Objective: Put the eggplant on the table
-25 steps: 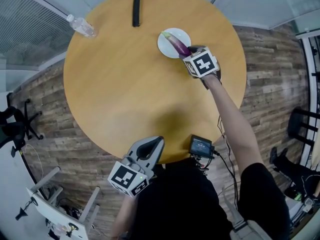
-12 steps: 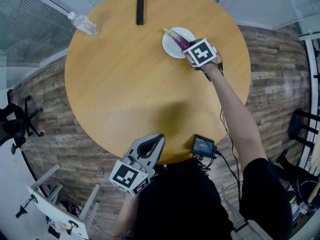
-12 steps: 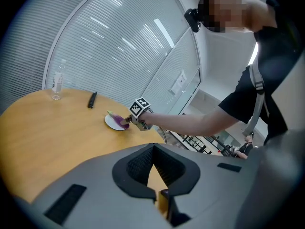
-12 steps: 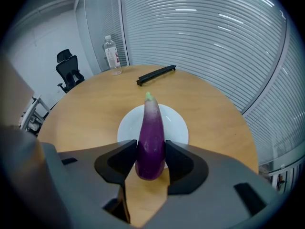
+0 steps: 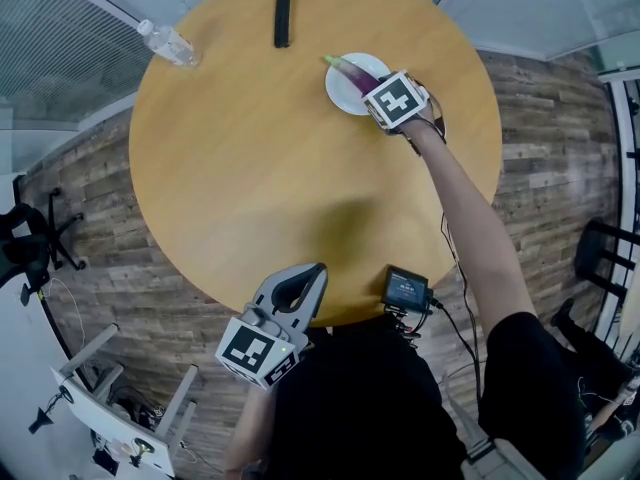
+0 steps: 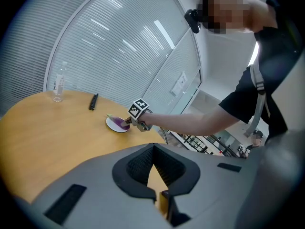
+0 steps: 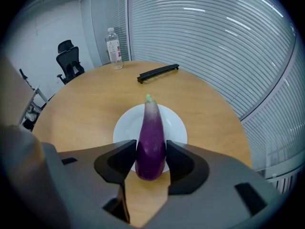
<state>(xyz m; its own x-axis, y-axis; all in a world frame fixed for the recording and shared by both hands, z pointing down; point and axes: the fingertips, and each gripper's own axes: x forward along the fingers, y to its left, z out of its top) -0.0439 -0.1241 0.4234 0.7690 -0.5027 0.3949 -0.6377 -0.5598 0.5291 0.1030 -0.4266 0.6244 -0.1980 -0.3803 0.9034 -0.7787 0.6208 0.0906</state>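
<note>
right tongs: jaws spread wide, straddling the fat end of the eggplant. pads sit right at its skin on both sides with no gap i can see, but no sign of a squeeze either, so i read it as not clamped. tool is pitched steeply down, marker cube on top.

eggplant: lying flat on the white plate, not on the bare table. in the right gripper view the green stem tip points to 12 o'clock and the purple fat end is at the plate's 6 o'clock rim. in the head view the stem tip points to about 10 o'clock.

plate: on the round wooden table, about 1 o'clock from its centre in the head view, toward the edge.

left tongs: closed, tips together, nothing between them. they sit at the table's 6 o'clock edge, well apart from the plate.

rest, head view:
- clear water bottle at the 10 o'clock rim; the right gripper view shows it upright
- black bar lying at 12 o'clock
- small black device with a screen at the 5 o'clock edge, near the left tongs
- arm reaching from 5 o'clock up to the plate

office chair on the floor beyond the table, 11 o'clock in the right gripper view.
</note>
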